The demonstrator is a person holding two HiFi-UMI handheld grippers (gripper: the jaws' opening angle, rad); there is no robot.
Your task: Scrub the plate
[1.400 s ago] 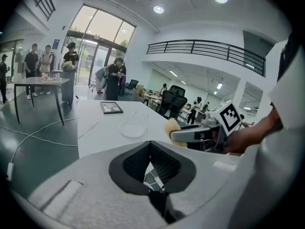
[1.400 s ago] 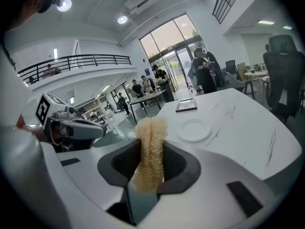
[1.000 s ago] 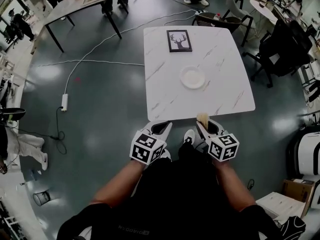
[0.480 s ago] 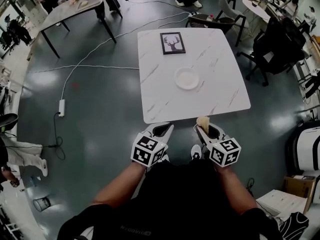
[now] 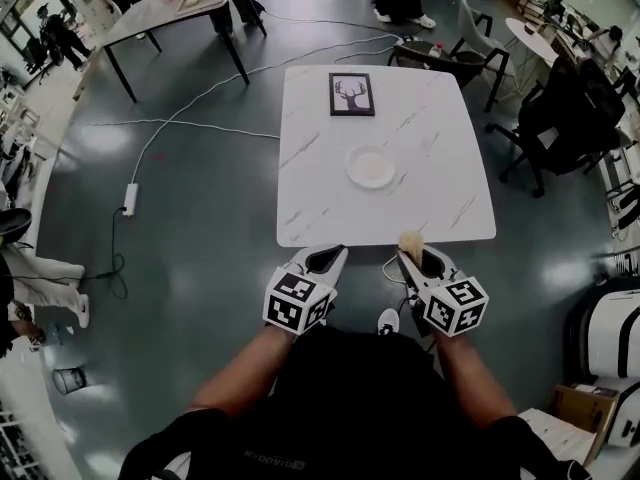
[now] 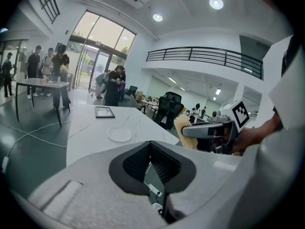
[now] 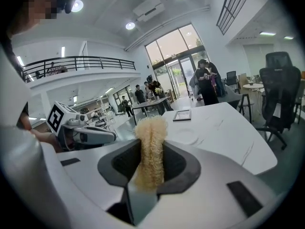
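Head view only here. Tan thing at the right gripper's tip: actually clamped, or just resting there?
Observer: Clamped. In the right gripper view, the right gripper has its jaws shut on a fibrous tan scrubber, which stands upright and sticks out past them.
Operator: Left one carrying anything?
Observer: No. The left gripper view shows the left gripper with its jaws together and nothing between them.

Forearms (image 5: 236, 370) extended forward, side by side; left gripper (image 5: 326, 257) jaws together (nothing between); right gripper (image 5: 415, 258) clamps a scrubber (image 5: 409, 240).
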